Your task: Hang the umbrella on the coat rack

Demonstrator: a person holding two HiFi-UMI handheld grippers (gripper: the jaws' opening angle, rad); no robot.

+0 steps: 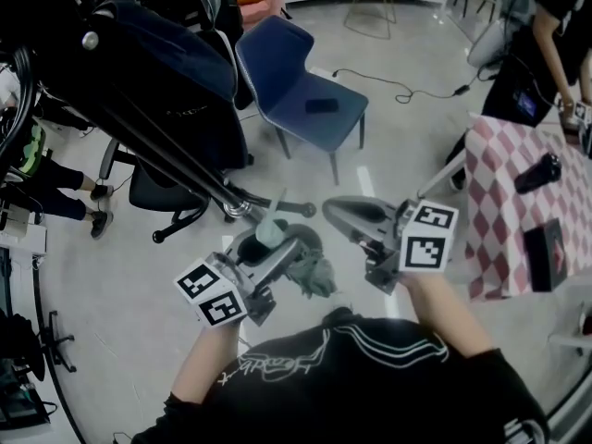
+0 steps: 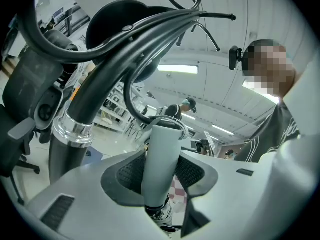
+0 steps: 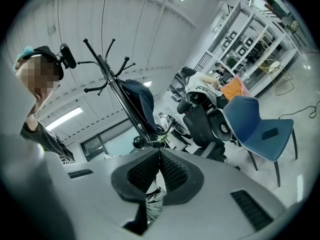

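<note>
My left gripper (image 1: 277, 240) is shut on the pale green handle (image 1: 270, 222) of a folded umbrella, whose grey-green canopy (image 1: 314, 274) hangs bunched below the jaws. In the left gripper view the handle (image 2: 161, 159) stands upright between both pads of that gripper (image 2: 162, 170), close to the black coat rack pole (image 2: 92, 96), with the curved hooks (image 2: 200, 15) overhead. The rack's pole (image 1: 166, 146) carries a dark jacket (image 1: 176, 63). To the right, my right gripper (image 1: 338, 209) is shut with nothing in it; in its own view the pads of this gripper (image 3: 159, 171) meet, facing the rack (image 3: 120, 96).
A blue chair (image 1: 301, 86) with a small black object (image 1: 321, 105) stands beyond the rack. A black office chair (image 1: 157, 188) is at the left. A red-checked table (image 1: 513, 202) holds dark items at the right, with a person (image 1: 546, 35) behind it. A cable (image 1: 398, 86) lies on the floor.
</note>
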